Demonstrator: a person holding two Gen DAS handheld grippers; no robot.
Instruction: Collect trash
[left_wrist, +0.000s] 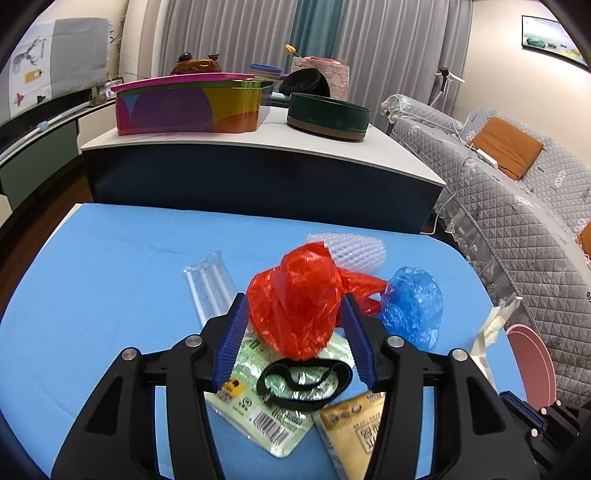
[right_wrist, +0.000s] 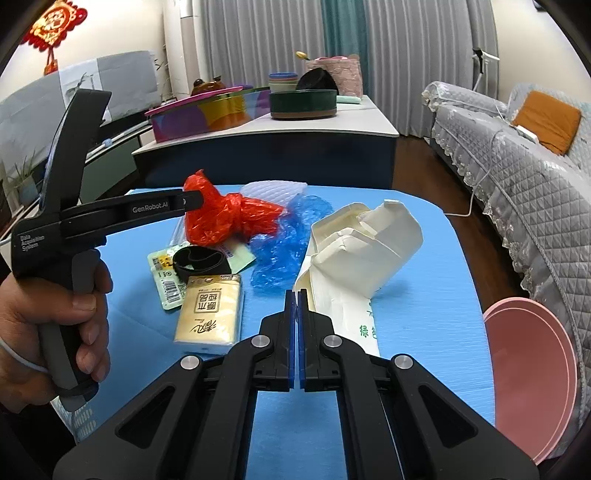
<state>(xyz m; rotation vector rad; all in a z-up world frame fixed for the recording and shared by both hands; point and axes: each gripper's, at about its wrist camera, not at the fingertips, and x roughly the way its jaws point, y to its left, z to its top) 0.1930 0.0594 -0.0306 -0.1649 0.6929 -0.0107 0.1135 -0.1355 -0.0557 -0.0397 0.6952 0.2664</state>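
Between the left gripper (left_wrist: 295, 325) fingers sits a crumpled red bag (left_wrist: 295, 302); right gripper (right_wrist: 297, 299) closed.

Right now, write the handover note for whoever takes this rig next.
Left gripper: jaws around the red bag, closing or closed on it; lift not confirmed.
Right gripper: shut, empty, beside the white carton.
On the blue table: blue bag, foam net, green wrapper, black band, tissue pack, clear sleeve.
Pink bin at the right edge.
Nothing visibly binned; all remains.
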